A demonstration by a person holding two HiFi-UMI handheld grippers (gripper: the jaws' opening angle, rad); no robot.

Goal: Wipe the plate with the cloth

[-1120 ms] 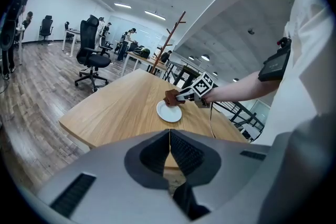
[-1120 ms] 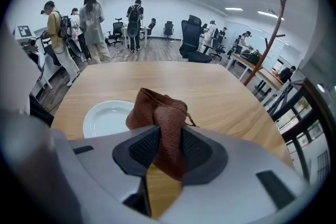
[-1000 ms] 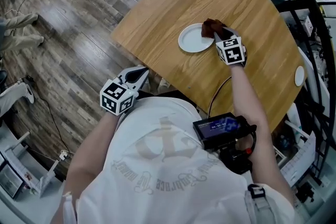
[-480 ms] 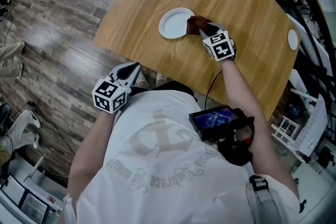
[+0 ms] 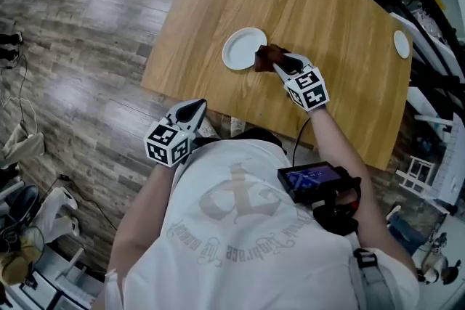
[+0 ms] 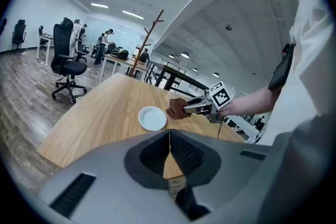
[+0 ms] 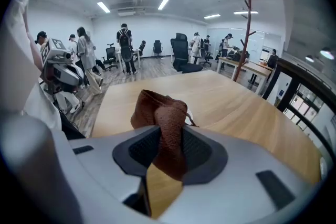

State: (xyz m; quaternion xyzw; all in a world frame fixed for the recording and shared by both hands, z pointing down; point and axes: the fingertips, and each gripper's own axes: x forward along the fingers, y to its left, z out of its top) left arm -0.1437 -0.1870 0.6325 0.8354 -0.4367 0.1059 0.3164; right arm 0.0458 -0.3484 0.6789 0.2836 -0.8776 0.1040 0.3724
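A white plate (image 5: 243,49) lies on the wooden table (image 5: 320,11), also visible as the plate (image 6: 152,118) in the left gripper view. A brown cloth (image 5: 267,57) hangs bunched at the plate's right rim, and my right gripper (image 5: 277,63) is shut on it. In the right gripper view the cloth (image 7: 164,126) fills the space between the jaws and hides most of the plate. My left gripper (image 5: 193,109) is shut with nothing in it, held off the table's near edge by my body. From its own view, the left gripper (image 6: 169,140) points toward the plate.
A second small white dish (image 5: 401,43) sits near the table's far right edge. Black racks and shelving (image 5: 429,3) crowd the right side. Wood floor (image 5: 87,62) lies left of the table. Office chairs (image 6: 68,63) and several people stand farther back in the room.
The head view has shifted. My right gripper with the cloth stays at the plate's right rim, moved slightly off the plate. My left gripper remains near my body.
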